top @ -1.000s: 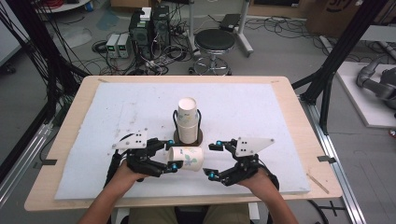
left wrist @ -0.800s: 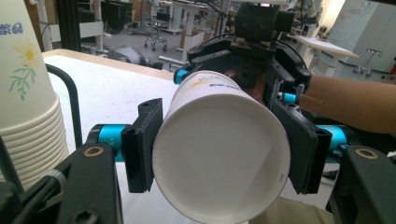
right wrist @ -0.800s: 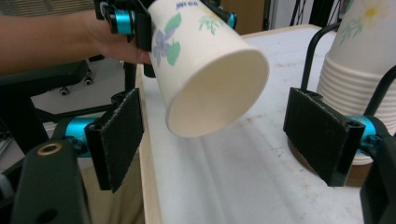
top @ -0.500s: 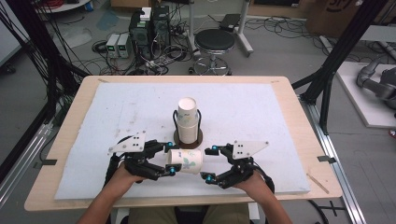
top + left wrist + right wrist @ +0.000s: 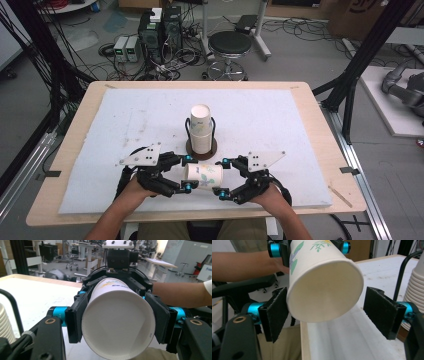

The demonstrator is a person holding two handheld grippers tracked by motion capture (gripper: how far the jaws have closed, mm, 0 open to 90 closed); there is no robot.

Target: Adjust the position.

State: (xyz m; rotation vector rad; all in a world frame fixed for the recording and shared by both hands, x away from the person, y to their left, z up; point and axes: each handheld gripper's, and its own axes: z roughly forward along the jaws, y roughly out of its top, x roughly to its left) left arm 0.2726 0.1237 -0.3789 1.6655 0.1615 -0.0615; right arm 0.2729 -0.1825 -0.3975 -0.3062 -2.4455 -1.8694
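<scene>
Here a paper cup (image 5: 203, 176) lies on its side above the worktop's (image 5: 300, 130) near edge, clamped at its rim end by the left gripper (image 5: 186, 173). The right gripper (image 5: 223, 176) brackets its base end, jaws apart, one pad touching. Behind stands a cup stack (image 5: 201, 127) in its holder.

The left gripper (image 5: 117, 322) clamps a paper cup (image 5: 117, 325) sideways, pads on both walls, open mouth facing the camera. Beyond it the right gripper (image 5: 120, 277) surrounds the cup's far end. Stacked cups (image 5: 6, 322) stand at left.
</scene>
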